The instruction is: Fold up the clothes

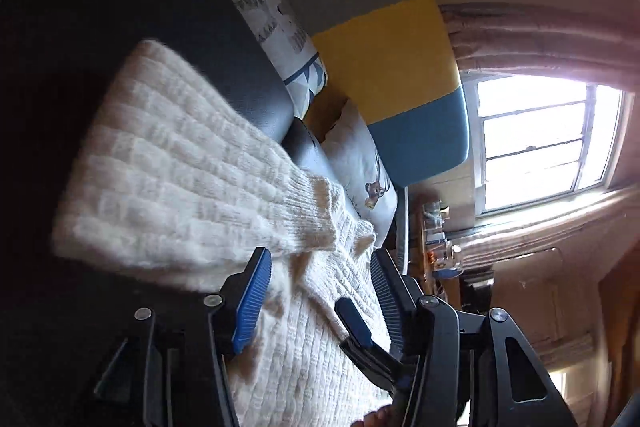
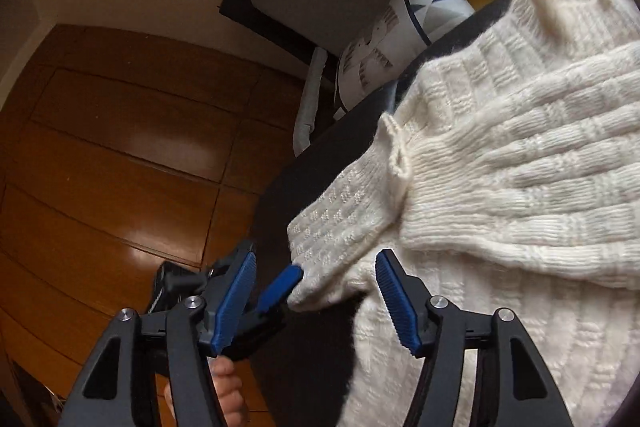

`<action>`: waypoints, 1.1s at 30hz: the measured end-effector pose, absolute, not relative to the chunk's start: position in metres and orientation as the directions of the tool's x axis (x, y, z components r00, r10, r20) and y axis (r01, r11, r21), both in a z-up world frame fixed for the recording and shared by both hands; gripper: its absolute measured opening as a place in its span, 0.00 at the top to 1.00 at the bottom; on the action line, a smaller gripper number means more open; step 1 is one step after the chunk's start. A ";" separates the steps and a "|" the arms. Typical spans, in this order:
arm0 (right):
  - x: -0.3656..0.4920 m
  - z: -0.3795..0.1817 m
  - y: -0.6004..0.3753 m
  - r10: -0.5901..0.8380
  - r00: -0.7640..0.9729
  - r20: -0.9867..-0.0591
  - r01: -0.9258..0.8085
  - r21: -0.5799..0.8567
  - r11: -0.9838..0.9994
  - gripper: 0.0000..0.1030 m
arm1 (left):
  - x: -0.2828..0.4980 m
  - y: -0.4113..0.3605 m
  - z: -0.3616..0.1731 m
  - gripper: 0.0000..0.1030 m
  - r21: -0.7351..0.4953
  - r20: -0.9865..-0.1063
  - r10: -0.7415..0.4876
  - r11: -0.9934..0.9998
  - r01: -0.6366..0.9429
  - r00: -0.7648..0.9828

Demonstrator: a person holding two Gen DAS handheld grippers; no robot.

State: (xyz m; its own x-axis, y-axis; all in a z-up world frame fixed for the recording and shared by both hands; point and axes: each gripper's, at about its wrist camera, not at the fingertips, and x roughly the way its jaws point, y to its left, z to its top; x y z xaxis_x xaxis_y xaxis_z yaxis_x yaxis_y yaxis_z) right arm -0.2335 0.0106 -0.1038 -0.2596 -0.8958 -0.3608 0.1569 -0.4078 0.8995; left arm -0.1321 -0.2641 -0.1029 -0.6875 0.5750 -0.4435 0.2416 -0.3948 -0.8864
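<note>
Cream knit sweater [image 1: 168, 183] lay spread over a black leather seat [image 1: 132, 7], one ribbed sleeve [image 2: 520, 163] folded across the body. Left gripper [image 1: 320, 291] hovered over the knit near the sleeve cuff, jaws apart, nothing between them; right gripper [image 2: 316, 291] sat at the sweater's edge [image 2: 320, 291], jaws likewise apart and empty, above the wooden floor [image 2: 120, 147]. Patterned cushions [image 1: 280, 27] leaned against the colour-blocked backrest [image 1: 384, 59] just beyond, window [image 1: 548, 143] bright behind.
</note>
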 end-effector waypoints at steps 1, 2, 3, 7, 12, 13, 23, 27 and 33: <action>-0.238 -0.109 0.004 -0.888 -0.269 -0.374 0.127 0.900 -0.418 0.38 | -0.124 -0.273 -0.108 0.46 -0.896 -0.432 0.574 -0.366 0.254 -0.696; -0.242 -0.114 0.000 -0.879 -0.280 -0.385 0.102 0.899 -0.426 0.38 | -0.116 -0.282 -0.115 0.46 -0.903 -0.420 0.573 -0.341 0.261 -0.704; -0.245 -0.118 -0.004 -0.871 -0.293 -0.395 0.078 0.898 -0.433 0.38 | -0.111 -0.289 -0.122 0.46 -0.906 -0.416 0.564 -0.326 0.270 -0.713; -0.253 -0.127 -0.017 -0.843 -0.333 -0.423 0.047 0.885 -0.463 0.38 | -0.091 -0.311 -0.136 0.46 -0.909 -0.413 0.540 -0.294 0.296 -0.733; -0.256 -0.127 -0.032 -0.803 -0.387 -0.454 0.046 0.860 -0.508 0.39 | -0.075 -0.325 -0.146 0.46 -0.911 -0.409 0.531 -0.279 0.302 -0.742; -0.256 -0.128 -0.035 -0.795 -0.395 -0.460 0.041 0.856 -0.516 0.39 | -0.073 -0.327 -0.149 0.46 -0.913 -0.405 0.535 -0.273 0.301 -0.742; -0.264 -0.119 -0.061 -0.744 -0.346 -0.572 0.072 0.774 -0.629 0.39 | -0.068 -0.330 -0.160 0.45 -0.930 -0.367 0.562 -0.226 0.289 -0.741; -0.269 -0.116 -0.079 -0.722 -0.285 -0.631 0.145 0.716 -0.683 0.37 | -0.066 -0.329 -0.160 0.45 -0.930 -0.368 0.565 -0.230 0.288 -0.738; -0.277 -0.129 -0.059 -0.773 -0.283 -0.568 0.002 0.805 -0.593 0.94 | -0.064 -0.327 -0.160 0.45 -0.928 -0.374 0.561 -0.230 0.295 -0.738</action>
